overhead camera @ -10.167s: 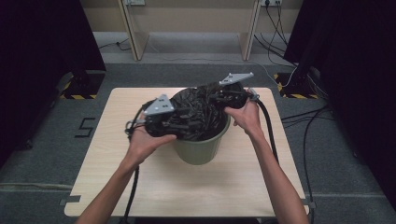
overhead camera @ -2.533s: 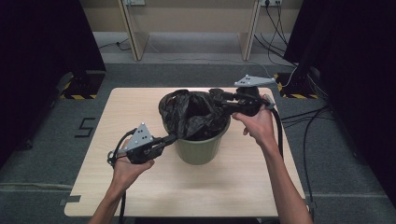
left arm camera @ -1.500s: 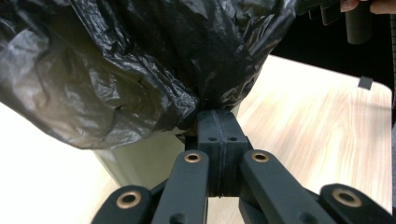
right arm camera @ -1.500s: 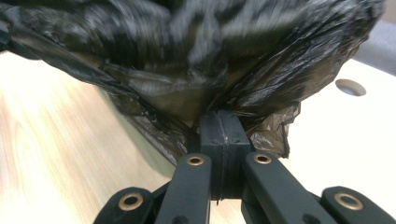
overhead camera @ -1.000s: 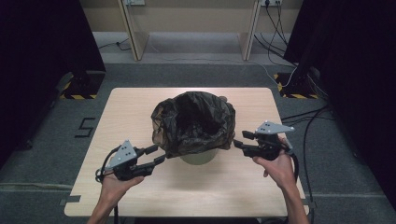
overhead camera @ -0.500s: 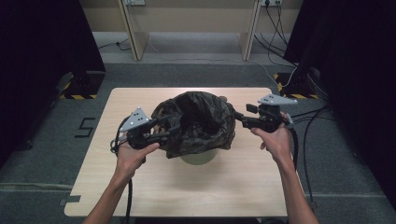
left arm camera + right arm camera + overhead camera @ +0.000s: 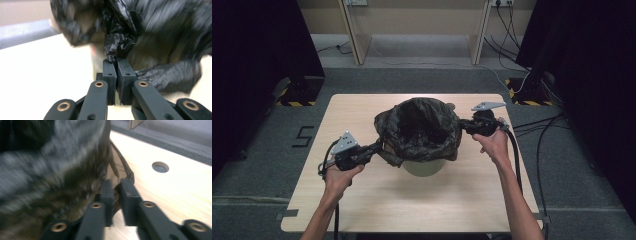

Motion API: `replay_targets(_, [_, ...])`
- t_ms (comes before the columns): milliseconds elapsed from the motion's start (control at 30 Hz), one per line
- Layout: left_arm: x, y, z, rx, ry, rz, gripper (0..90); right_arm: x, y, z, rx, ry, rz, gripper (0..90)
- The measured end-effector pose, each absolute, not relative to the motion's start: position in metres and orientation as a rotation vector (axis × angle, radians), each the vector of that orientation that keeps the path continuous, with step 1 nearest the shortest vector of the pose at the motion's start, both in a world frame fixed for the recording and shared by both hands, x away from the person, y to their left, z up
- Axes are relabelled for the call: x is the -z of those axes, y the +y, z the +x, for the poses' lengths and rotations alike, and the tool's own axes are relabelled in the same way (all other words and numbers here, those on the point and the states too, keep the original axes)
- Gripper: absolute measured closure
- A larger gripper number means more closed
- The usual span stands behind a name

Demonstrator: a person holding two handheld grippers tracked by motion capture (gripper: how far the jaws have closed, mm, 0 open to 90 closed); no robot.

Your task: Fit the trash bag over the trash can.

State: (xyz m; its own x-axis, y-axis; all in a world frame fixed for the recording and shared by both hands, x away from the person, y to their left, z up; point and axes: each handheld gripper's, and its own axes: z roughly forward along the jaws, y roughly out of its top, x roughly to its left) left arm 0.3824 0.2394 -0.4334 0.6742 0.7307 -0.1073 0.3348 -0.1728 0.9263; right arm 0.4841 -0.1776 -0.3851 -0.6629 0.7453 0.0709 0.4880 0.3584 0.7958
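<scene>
The bag (image 7: 422, 131) drapes the bin (image 7: 424, 167); left gripper (image 7: 374, 148) pinches its hem at 8 o'clock, right gripper (image 7: 463, 127) at 3 o'clock.

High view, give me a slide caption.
Both grippers pinch the black bag folded over the bin.
</scene>
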Motion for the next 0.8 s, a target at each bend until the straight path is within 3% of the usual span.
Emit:
replay_targets(67, [0.445, 0.239, 0.383, -0.425, 0.869, 1.790, 86.8, 0.393, -0.177, 0.485, -1.203, 2.350, 1.089, 89.9])
replay_targets(400, [0.490, 0.235, 0.368, -0.389, 0.904, 1.900, 84.6, 0.440, -0.184, 0.464, -1.089, 2.430, 1.059, 90.0])
replay_targets(467, [0.489, 0.240, 0.365, -0.387, 0.905, 1.885, 80.9, 0.437, -0.189, 0.458, -1.086, 2.397, 1.071, 82.1])
replay_targets(567, [0.477, 0.248, 0.357, -0.397, 0.892, 1.856, 70.9, 0.422, -0.198, 0.444, -1.089, 2.303, 1.099, 63.3])
replay_targets(800, [0.447, 0.249, 0.337, -0.422, 0.805, 1.840, 53.7, 0.392, -0.196, 0.399, -1.223, 2.275, 0.958, 46.3])
